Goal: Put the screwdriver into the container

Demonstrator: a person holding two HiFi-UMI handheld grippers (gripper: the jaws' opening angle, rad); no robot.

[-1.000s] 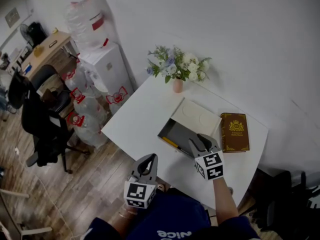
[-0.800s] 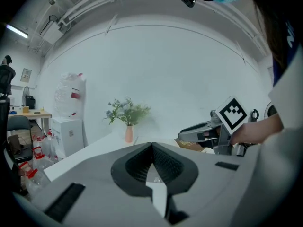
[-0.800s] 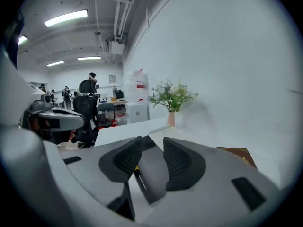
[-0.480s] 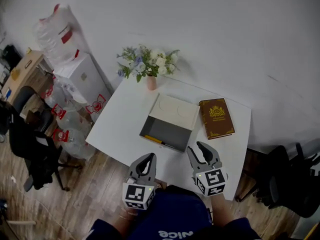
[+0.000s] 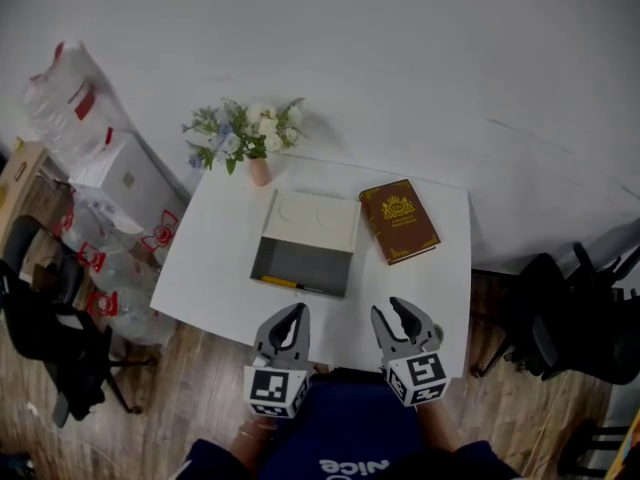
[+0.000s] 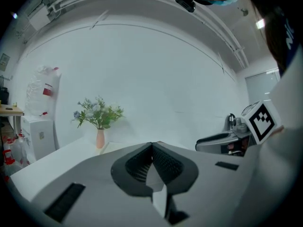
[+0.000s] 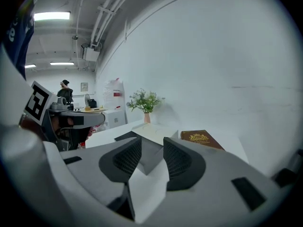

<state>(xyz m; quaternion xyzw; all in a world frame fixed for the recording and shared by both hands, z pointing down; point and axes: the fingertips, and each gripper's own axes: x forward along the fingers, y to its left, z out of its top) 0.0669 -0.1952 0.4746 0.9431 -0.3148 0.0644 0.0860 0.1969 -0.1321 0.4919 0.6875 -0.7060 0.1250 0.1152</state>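
Left gripper (image 6: 152, 148): jaws pressed together with the ribbed pads meeting at the tips and nothing between them. It is held at the near edge of the table (image 5: 210, 258), beside the right gripper.
Right gripper (image 7: 152, 151): jaws apart with a clear gap, holding nothing. The container shows through the gap.
Screwdriver (image 5: 284, 283): yellow handle, lying along the near wall inside the container. It is ahead of the left gripper and apart from both grippers.
Container (image 5: 300, 265): open box, dark grey inside, with a cream lid (image 5: 312, 218) lying back on its far side. It sits ahead of the two grippers, between them.
Lid markings: two faint round shapes, with no print that can be read.
Book (image 5: 398, 220): brown cover with a gold border and a gold crest. It lies ahead of the right gripper, just beside the container's right side, and the lines under the crest are too small to read.
Flowers (image 5: 238, 133): white and blue, in a pink vase (image 5: 259, 172) beyond the container, ahead and to the left of the left gripper.
Marker cubes (image 5: 275, 390): black-and-white square patterns, no letters.
Shirt (image 5: 345, 448): dark blue. The white lettering at the bottom edge looks like "nice" and is partly cut off.
Water bottles (image 5: 90, 268): clear with red bands, on the floor far left of the left gripper. Their print is too small to read.
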